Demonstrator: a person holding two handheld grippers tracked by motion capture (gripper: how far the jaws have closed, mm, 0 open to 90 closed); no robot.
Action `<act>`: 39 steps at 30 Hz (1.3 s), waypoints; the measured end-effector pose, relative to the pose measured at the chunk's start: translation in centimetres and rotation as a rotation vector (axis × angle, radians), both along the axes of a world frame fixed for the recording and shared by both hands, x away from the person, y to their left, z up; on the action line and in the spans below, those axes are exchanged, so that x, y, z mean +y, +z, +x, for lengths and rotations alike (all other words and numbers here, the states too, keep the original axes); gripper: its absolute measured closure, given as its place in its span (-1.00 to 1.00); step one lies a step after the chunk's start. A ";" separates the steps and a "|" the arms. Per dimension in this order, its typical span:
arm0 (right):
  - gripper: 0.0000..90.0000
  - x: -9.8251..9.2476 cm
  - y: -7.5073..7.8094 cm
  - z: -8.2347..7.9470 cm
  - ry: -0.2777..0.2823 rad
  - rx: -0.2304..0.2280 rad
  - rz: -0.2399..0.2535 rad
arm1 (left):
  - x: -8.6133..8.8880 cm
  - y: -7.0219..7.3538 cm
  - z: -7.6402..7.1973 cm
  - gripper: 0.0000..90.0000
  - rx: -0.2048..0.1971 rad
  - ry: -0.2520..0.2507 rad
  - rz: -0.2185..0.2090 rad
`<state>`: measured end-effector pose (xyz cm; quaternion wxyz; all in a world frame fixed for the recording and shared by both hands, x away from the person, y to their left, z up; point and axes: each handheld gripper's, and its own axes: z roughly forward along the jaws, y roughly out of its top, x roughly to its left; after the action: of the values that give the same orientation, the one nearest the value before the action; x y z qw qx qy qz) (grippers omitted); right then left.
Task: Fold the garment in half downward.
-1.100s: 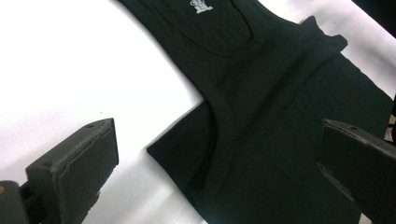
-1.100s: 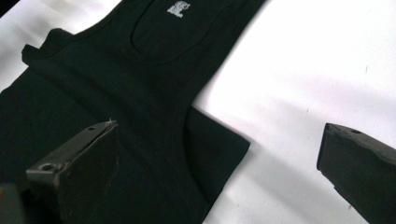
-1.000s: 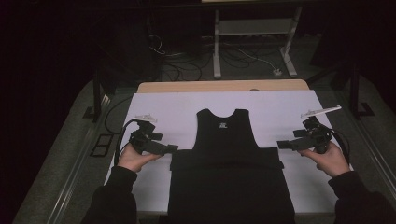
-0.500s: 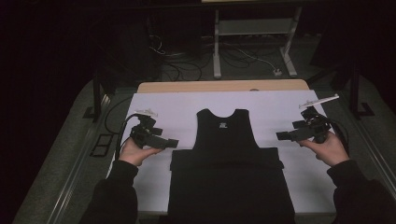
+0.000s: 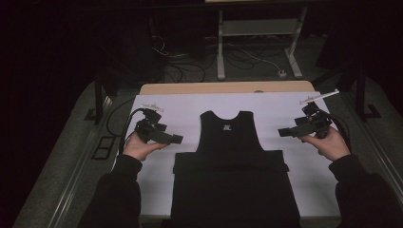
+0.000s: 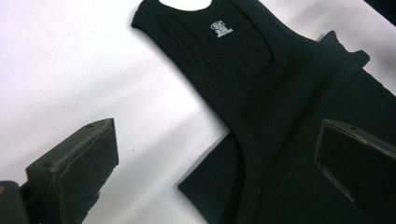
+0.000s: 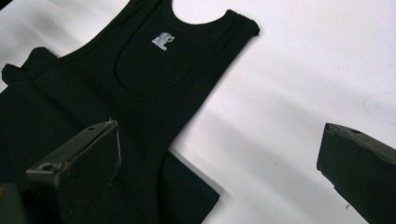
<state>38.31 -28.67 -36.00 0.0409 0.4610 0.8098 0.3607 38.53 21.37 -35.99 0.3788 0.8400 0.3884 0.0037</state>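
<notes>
Both hand-held grippers, left (image 5: 179, 139) and right (image 5: 281, 132), jaws apart, have lifted farther from the tank top (image 5: 230, 142).

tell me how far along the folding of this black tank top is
Early. Done: the black tank top lies flat on the white table cover, straps away from the person, with a folded band across its middle. In hand: nothing; the left hand-held gripper and right hand-held gripper are open and off the cloth, one at each side. Left: probably the side folds and the final fold.

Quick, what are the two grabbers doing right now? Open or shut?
Left gripper: open, holding nothing, beside the black tank top.
Right gripper: open, holding nothing.
</notes>
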 end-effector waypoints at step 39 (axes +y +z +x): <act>-1.00 2.2 -0.7 5.2 0.019 0.001 0.006 | -1.2 -1.1 5.3 -1.00 0.024 -0.002 0.012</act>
<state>43.48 -26.43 -36.73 0.0356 0.4537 0.8130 0.3632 43.83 20.18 -37.07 0.3690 0.8427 0.3920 -0.0047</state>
